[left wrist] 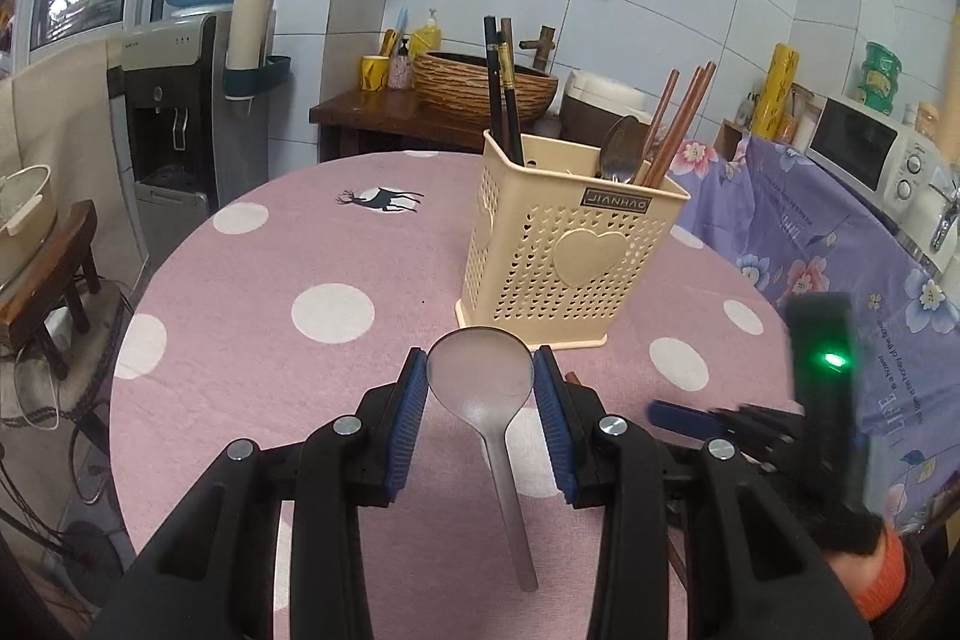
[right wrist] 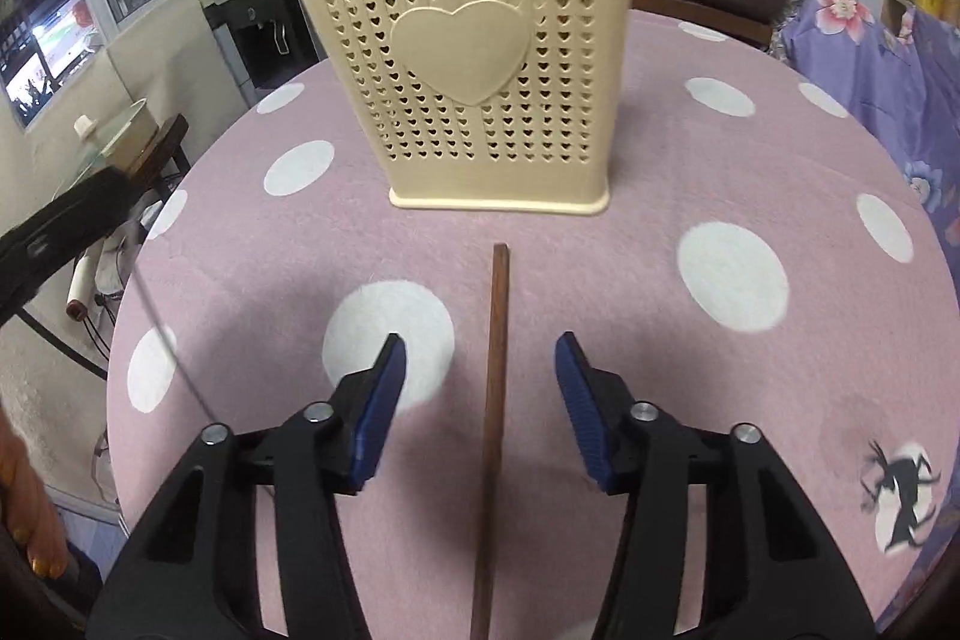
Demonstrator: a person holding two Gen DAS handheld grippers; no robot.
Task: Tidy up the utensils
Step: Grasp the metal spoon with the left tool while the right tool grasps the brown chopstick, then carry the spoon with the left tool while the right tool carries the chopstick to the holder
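A metal spoon (left wrist: 483,388) sits with its bowl between the blue pads of my left gripper (left wrist: 480,370), which is shut on it; the handle points back toward the camera. A cream perforated utensil holder (left wrist: 564,244) stands just beyond, holding black chopsticks (left wrist: 501,94), brown chopsticks (left wrist: 675,124) and another spoon (left wrist: 621,151). In the right wrist view my right gripper (right wrist: 480,358) is open, its fingers either side of a brown chopstick (right wrist: 495,400) lying on the pink dotted tablecloth (right wrist: 600,280). The holder (right wrist: 474,82) stands ahead of it.
The right gripper (left wrist: 690,415) also shows at the right in the left wrist view. The round table's edge curves left and right. A water dispenser (left wrist: 174,112), a side table with a basket (left wrist: 480,82), and a microwave (left wrist: 870,148) stand beyond.
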